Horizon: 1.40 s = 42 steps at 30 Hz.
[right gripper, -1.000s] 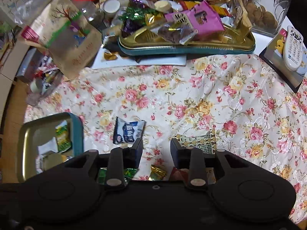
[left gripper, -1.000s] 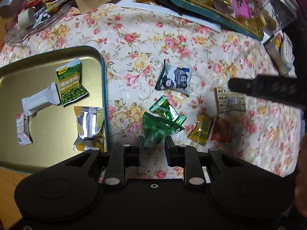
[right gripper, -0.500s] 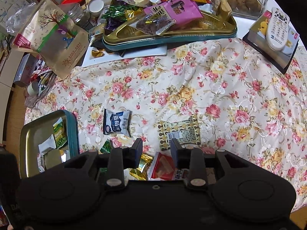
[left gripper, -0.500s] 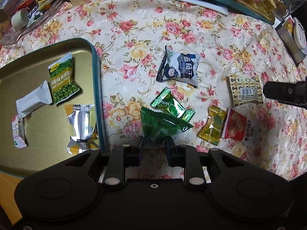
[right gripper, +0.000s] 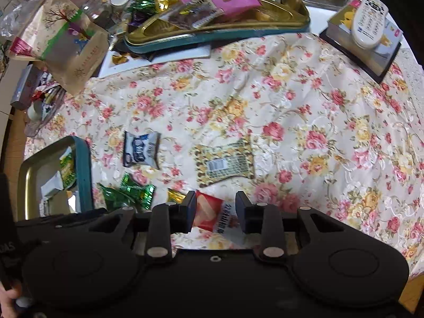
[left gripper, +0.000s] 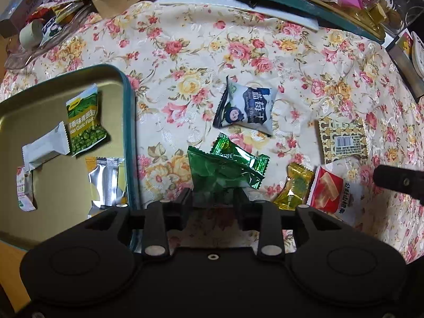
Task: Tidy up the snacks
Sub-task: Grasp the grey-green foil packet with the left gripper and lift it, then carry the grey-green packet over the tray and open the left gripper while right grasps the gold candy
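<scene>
The dark green snack packet (left gripper: pixel 217 175) lies low at centre on the floral cloth (left gripper: pixel 185 53), overlapping a shiny green candy (left gripper: pixel 238 153), right of the gold tray (left gripper: pixel 53 185). The left gripper (left gripper: pixel 213 206) points down, its jaws opening around the packet. The right gripper (right gripper: pixel 216 212) hovers over a red packet (right gripper: pixel 209 212), fingers apart.

The left gripper (left gripper: pixel 213 201) points straight down at the lower middle of its own view, its fingers (left gripper: pixel 185 202) spreading apart with a green wrapper's end between them. The right gripper (right gripper: pixel 216 210) tilts steeply down, fingers (right gripper: pixel 189 206) parted, nothing pinched; its dark tip enters the left view's right edge.
</scene>
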Available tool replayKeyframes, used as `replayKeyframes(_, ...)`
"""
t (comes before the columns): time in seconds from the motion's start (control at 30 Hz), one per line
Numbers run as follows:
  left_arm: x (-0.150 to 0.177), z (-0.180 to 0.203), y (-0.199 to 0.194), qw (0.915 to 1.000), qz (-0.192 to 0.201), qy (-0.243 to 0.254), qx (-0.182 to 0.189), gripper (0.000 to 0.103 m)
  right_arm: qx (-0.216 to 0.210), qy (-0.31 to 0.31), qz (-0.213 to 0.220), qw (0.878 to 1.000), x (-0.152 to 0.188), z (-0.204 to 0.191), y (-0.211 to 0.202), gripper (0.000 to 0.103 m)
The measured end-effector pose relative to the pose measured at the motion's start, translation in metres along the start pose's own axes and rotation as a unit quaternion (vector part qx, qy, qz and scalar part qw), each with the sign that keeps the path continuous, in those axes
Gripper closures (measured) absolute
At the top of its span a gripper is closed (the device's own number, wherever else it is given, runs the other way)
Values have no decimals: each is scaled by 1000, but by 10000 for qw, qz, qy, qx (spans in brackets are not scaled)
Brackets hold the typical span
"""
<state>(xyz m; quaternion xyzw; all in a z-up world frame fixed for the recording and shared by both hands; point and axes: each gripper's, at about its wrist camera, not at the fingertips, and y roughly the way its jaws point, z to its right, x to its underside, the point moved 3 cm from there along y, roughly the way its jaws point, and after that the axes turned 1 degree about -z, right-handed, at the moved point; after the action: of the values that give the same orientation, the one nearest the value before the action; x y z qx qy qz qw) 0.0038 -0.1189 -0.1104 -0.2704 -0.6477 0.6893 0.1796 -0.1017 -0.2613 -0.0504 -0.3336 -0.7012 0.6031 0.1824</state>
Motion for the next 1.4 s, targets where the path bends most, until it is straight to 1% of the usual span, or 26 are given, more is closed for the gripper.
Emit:
replayKeyframes(0.07, 0, 4, 2, 10000, 57, 32, -33, 51, 72, 57, -76, 9999, 4, 6, 6, 68)
replayKeyframes(0.13, -1, 9, 4, 9999, 99, 97, -73, 47, 151, 102, -129, 9998, 6, 9, 10, 68)
replayKeyframes(0.2, -2, 12, 8, 9998, 115, 121, -130, 47, 229, 112, -165, 9995, 9, 12, 12, 68)
replayKeyframes(0.23, -3, 12, 12, 9999, 24, 99, -81, 47, 245, 117, -173, 9995, 10, 12, 13, 68)
replayKeyframes(0.27, -4, 11, 15, 10000, -24, 47, -56, 46, 242, 122, -177, 9995, 10, 13, 12, 68)
replayKeyframes(0.4, -7, 10, 20, 9998, -59, -71, -157, 46, 195, 99, -153, 9996, 10, 12, 9, 68)
replayKeyframes(0.43, -7, 9, 21, 9998, -86, -122, -132, 46, 186, 86, -149, 9997, 9, 12, 9, 68)
replayKeyframes(0.5, -8, 8, 20, 9998, -106, -169, -68, 53, 176, 88, -166, 9997, 8, 12, 10, 68)
replayKeyframes(0.53, -8, 8, 20, 9997, -153, -174, 96, 65, 170, 94, -174, 9997, 7, 11, 11, 68)
replayKeyframes(0.57, -9, 6, 22, 9989, -263, -224, 329, 69, 162, 101, -183, 9997, 7, 11, 11, 68)
replayKeyframes(0.6, -9, 5, 24, 9975, -379, -310, 500, 69, 148, 107, -191, 9997, 6, 10, 12, 68)
replayKeyframes(0.63, -8, 3, 25, 9966, -436, -388, 578, 69, 121, 109, -201, 9997, 5, 8, 12, 68)
replayKeyframes(0.73, -5, 4, 22, 9976, -358, -334, 485, 70, 46, 50, -210, 9998, 5, 0, 12, 68)
replayKeyframes(0.8, -5, 5, 19, 9978, -313, -320, 486, 70, 18, -48, -206, 9998, 6, -7, 12, 68)
replayKeyframes(0.9, -5, 3, 9, 9971, -341, -433, 520, 70, -28, -132, -223, 9997, 8, -15, 12, 68)
replayKeyframes(0.97, -5, -1, 0, 9967, -284, -541, 538, 70, -129, -134, -277, 9994, 8, -20, 13, 68)
replayKeyframes(1.03, -4, -5, -10, 9965, -289, -614, 488, 70, -230, -111, -351, 9991, 8, -25, 16, 68)
replayKeyframes(1.13, -4, -15, -25, 9965, -181, -724, 373, 70, -317, -96, -456, 9984, 8, -34, 22, 68)
replayKeyframes(1.23, -6, -24, -37, 9959, -77, -874, 228, 70, -288, -96, -536, 9981, 9, -43, 32, 68)
replayKeyframes(1.33, -6, -35, -46, 9945, -27, -1019, 218, 70, -248, -66, -615, 9978, 9, -50, 42, 68)
replayKeyframes(1.4, -7, -39, -52, 9947, -9, -1016, 180, 70, -222, -40, -693, 9973, 10, -54, 49, 68)
